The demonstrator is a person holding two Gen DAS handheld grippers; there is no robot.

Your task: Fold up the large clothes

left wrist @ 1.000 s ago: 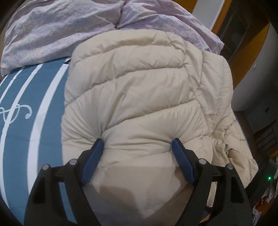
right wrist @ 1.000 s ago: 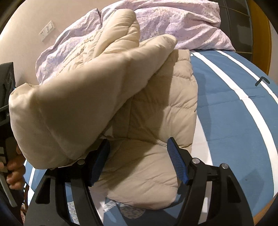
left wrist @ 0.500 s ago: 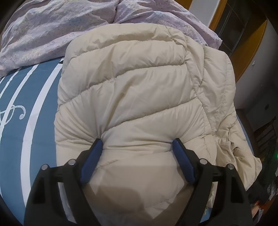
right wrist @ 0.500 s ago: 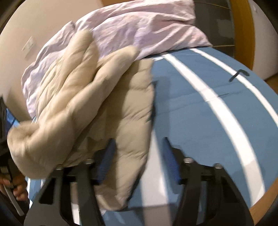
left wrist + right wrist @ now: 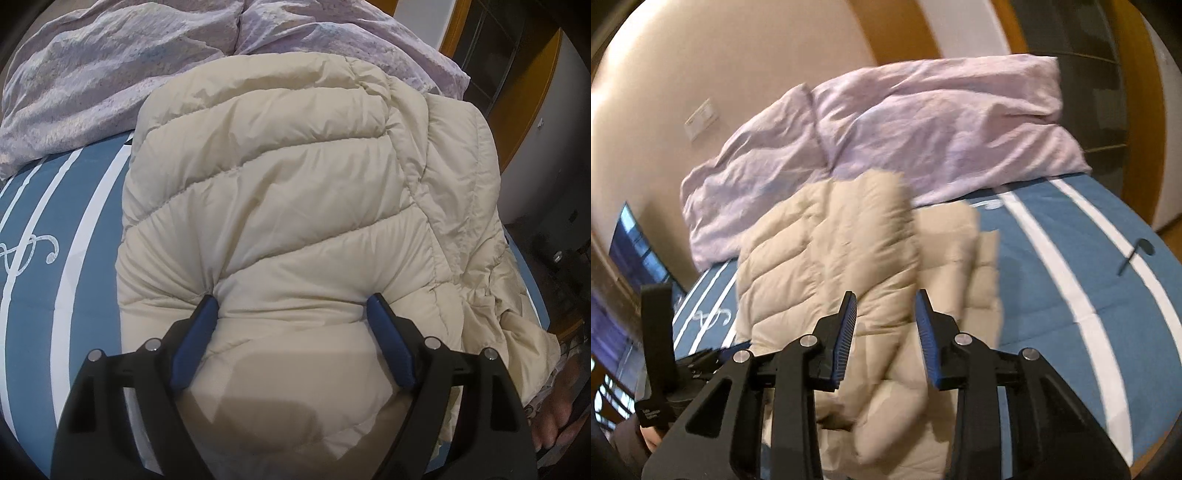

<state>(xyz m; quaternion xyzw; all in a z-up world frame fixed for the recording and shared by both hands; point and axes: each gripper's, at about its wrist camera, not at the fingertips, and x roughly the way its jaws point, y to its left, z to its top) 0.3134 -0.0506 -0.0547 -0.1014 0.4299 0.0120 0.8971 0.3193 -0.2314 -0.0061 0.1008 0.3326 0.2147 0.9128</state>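
Note:
A cream quilted puffer jacket [image 5: 280, 206] lies folded on the blue striped bed cover [image 5: 48, 229]. My left gripper [image 5: 291, 306] is open, its blue fingertips pressed down into the jacket's near edge, with padding bulging between them. In the right wrist view the jacket [image 5: 827, 251] is seen from farther back and is blurred. My right gripper [image 5: 886, 306] is raised above the jacket, jaws partly open and holding nothing. The left gripper's body [image 5: 657, 332] shows at the left edge of that view.
A crumpled lilac duvet [image 5: 923, 125] lies across the head of the bed, behind the jacket. The blue cover with white stripes [image 5: 1071, 280] stretches to the right. A wooden-framed wardrobe [image 5: 517, 74] stands beyond the bed's right side. A hand [image 5: 561, 432] shows at lower right.
My right gripper let go of the jacket's lifted flap, pulled back and rose, and its jaws narrowed. The flap dropped onto the jacket. My left gripper stayed pressed on the near edge.

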